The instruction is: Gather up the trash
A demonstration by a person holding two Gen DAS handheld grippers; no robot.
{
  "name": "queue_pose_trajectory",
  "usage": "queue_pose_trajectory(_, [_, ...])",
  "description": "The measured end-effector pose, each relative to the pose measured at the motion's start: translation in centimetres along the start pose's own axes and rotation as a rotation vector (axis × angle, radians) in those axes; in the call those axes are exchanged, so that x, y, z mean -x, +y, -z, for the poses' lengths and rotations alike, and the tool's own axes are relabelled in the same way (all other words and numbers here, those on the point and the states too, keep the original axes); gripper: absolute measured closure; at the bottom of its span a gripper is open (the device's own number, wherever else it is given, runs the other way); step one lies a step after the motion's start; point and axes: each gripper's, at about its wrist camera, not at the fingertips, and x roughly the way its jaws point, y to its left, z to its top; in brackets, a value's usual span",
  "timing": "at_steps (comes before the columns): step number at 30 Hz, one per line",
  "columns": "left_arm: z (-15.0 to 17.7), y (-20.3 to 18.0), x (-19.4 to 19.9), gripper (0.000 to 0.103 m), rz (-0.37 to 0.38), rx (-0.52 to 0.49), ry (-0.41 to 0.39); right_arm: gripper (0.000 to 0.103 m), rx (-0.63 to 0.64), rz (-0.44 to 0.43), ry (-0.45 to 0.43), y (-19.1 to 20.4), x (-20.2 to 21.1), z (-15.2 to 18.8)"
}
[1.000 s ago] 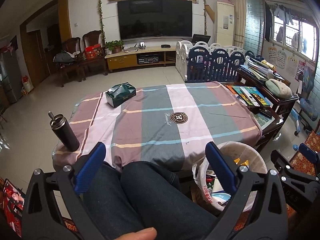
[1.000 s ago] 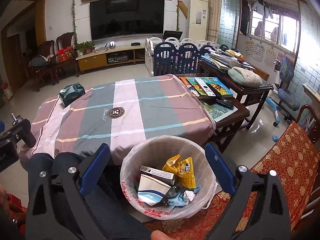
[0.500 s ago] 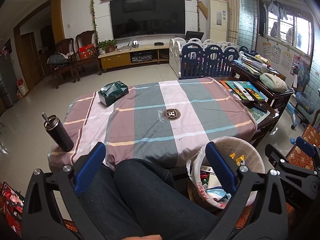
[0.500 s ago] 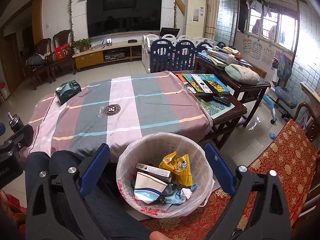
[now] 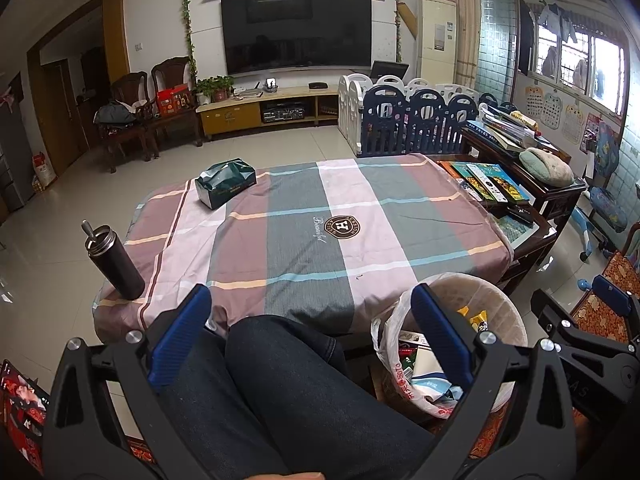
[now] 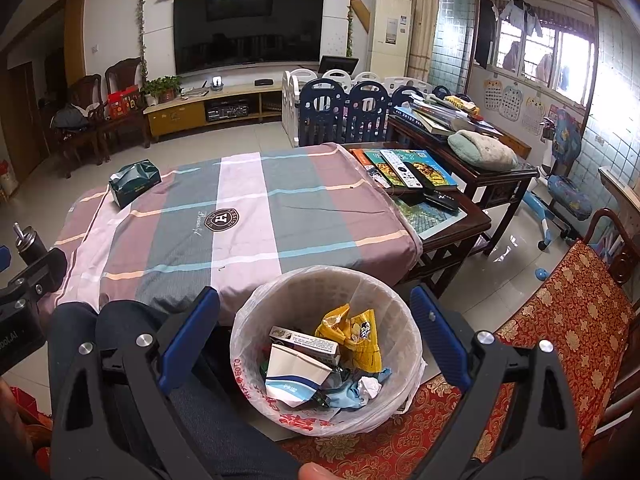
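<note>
- The left tongs (image 5: 310, 332), black-framed with ribbed blue pads, gaped wide and empty above the person's dark denim knees (image 5: 304, 392)
- The right tongs (image 6: 314, 334) stood equally spread, grasping nothing, over the round white plastic-lined bin (image 6: 404, 320)
- Crumpled yellow wrappers (image 6: 354, 334), a paper cup (image 6: 294, 372) and a carton (image 6: 306, 344) lay inside it, beside the striped cloth-covered table (image 6: 240, 220)

soft striped cloth table cover (image 5: 304, 240), glossy tiled floor (image 5: 52, 248), thin translucent plastic bin liner (image 6: 400, 396)
</note>
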Motion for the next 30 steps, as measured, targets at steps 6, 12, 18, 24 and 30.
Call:
queue_pose_trajectory(6, [0.03, 0.06, -0.03, 0.003, -0.001, -0.001, 0.001, 0.009, -0.001, -0.001, -0.001, 0.07, 0.04, 0.04])
queue_pose_trajectory(12, [0.03, 0.06, -0.07, 0.003, -0.001, -0.001, 0.004, 0.009, -0.001, 0.000, -0.001, -0.01, 0.01, -0.03])
queue_pose_trajectory(18, [-0.02, 0.06, -0.13, 0.003, -0.001, 0.000, 0.005, 0.009, 0.001, -0.002, 0.004, 0.04, -0.10, 0.07])
queue_pose_trajectory(24, [0.02, -0.06, -0.27, 0.003, -0.001, -0.001, 0.009, 0.009, -0.006, -0.007, 0.008, 0.14, -0.24, 0.31])
queue_pose_trajectory(30, [0.11, -0.04, -0.38, 0.003, -0.001, -0.001, 0.011, 0.009, -0.007, -0.009, 0.011, 0.30, -0.34, 0.52])
